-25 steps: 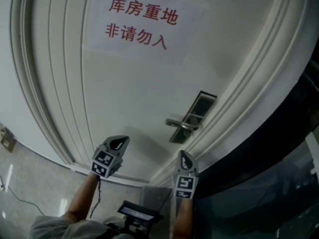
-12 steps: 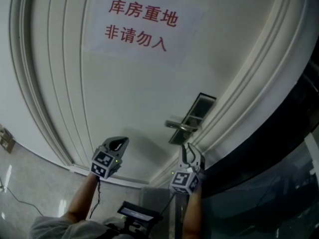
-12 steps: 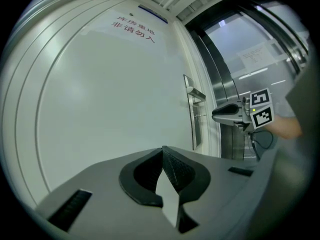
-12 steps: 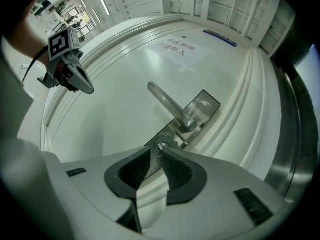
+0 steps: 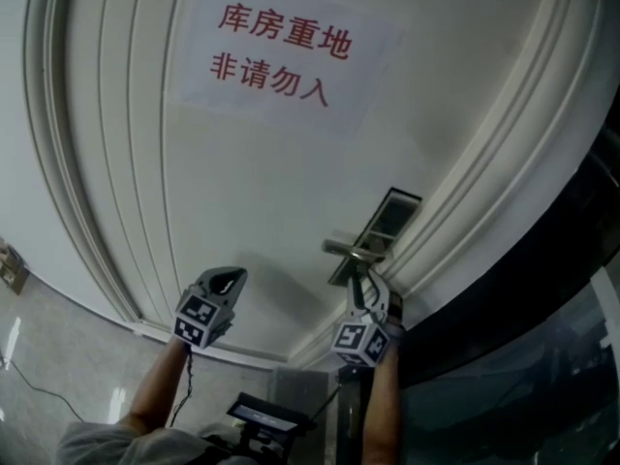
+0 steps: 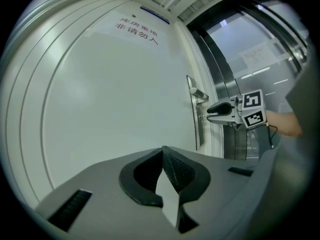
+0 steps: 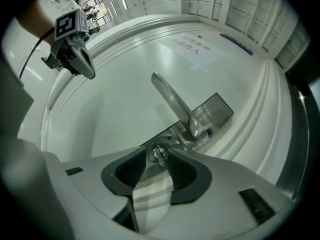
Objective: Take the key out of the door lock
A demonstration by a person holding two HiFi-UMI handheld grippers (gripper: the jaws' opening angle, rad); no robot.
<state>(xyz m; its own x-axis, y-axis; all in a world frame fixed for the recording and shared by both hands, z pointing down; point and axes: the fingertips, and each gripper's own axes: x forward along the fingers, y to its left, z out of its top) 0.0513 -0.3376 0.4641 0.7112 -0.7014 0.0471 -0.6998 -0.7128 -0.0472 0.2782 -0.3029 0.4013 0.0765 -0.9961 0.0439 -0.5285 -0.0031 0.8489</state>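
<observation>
**Q:** Right claw, how wide, and what is in it?

**A:** Your right claw stands wide, with the jaws well apart. They have just been opening. The key sits between the two tips. There is a ribbed pad on either side of it, and neither presses on it.

**Q:** Where is the key?

**A:** It is seated in the lock, low on the metal lock plate. That puts it just below the root of the lever handle. Its round head faces your claw.

**Q:** Left claw?

**A:** Your left claw has its tips together and nothing between them. It points at the bare white door, well apart from the lock and touching nothing.

**Q:** Anything more from the head view?

**A:** Both claws are raised toward the door. The right one is just under the handle and the left is off to its left. A paper sign with red characters hangs higher on the door. The key is too small to make out from there
</observation>
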